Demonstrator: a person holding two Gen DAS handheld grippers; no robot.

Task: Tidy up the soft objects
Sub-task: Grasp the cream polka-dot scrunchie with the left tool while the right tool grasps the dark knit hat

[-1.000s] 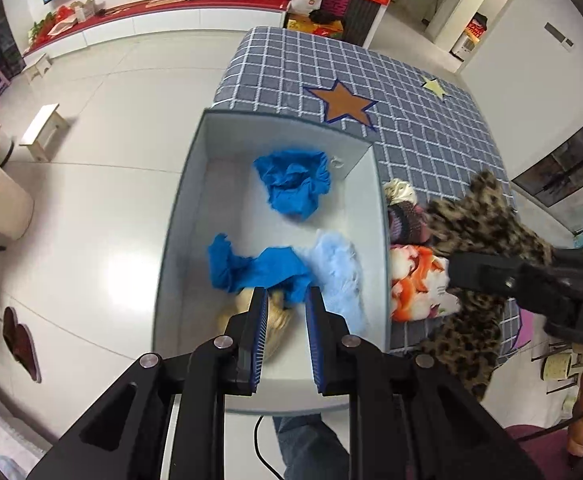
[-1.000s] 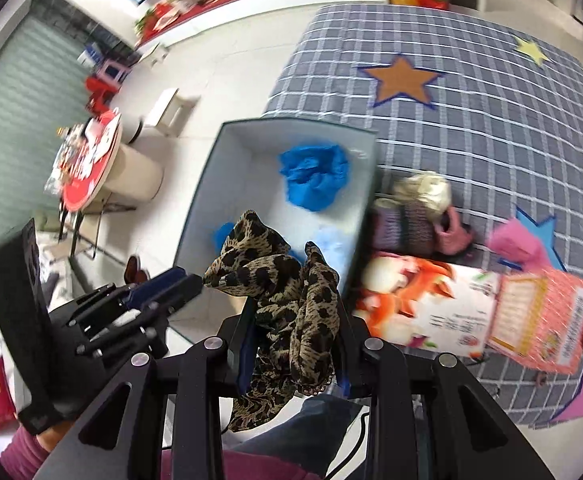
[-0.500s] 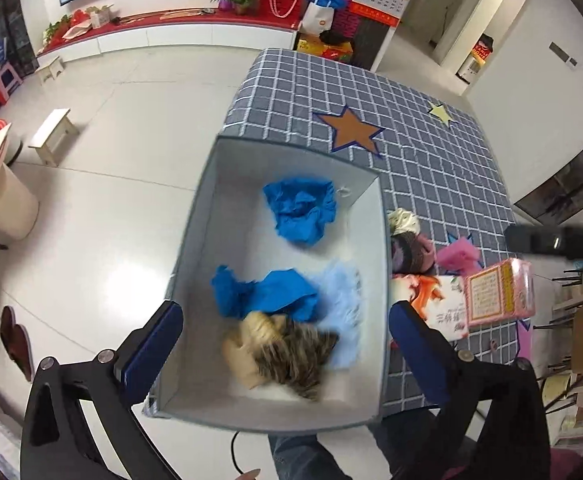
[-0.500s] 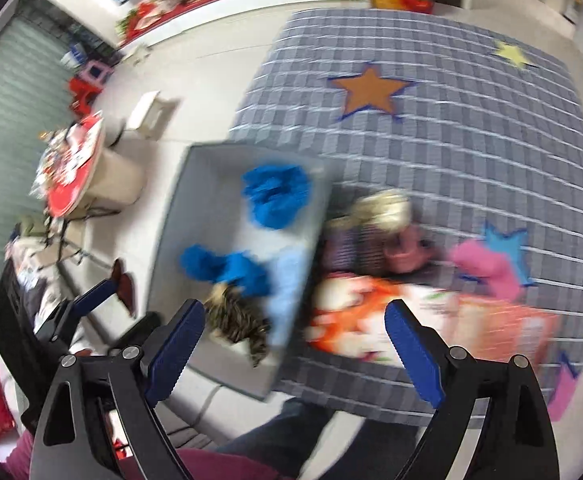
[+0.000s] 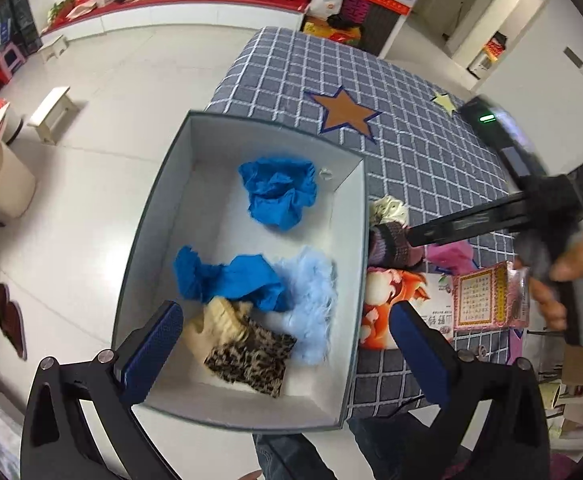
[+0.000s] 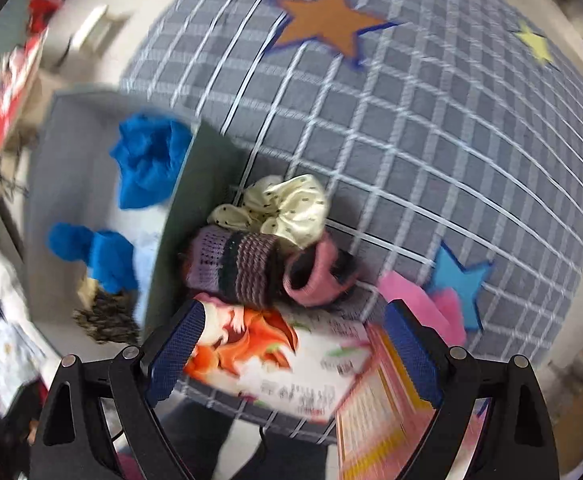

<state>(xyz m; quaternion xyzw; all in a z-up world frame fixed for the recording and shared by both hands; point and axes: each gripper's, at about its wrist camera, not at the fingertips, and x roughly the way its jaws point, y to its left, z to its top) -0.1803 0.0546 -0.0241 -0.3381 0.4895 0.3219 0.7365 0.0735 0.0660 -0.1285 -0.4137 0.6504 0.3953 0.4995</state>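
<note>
Beside the grey box (image 5: 355,248), where the leopard cloth (image 5: 251,356) already lies, the right gripper (image 6: 291,344) hovers wide open and empty over the knitted socks (image 6: 235,268), probably to take them next.

The right gripper (image 6: 291,356) has released the leopard cloth (image 5: 249,360) into the box (image 5: 151,216).

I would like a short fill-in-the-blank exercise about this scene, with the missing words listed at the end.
1. The leopard-print cloth lies inside the grey ____.
2. The large star on the checked tablecloth is ____ in colour.
3. The cream dotted scrunchie rests on the tablecloth, ____ the box.
4. The jaws of the right gripper are ____, with nothing held.

Missing words: box; orange; outside; open
</note>
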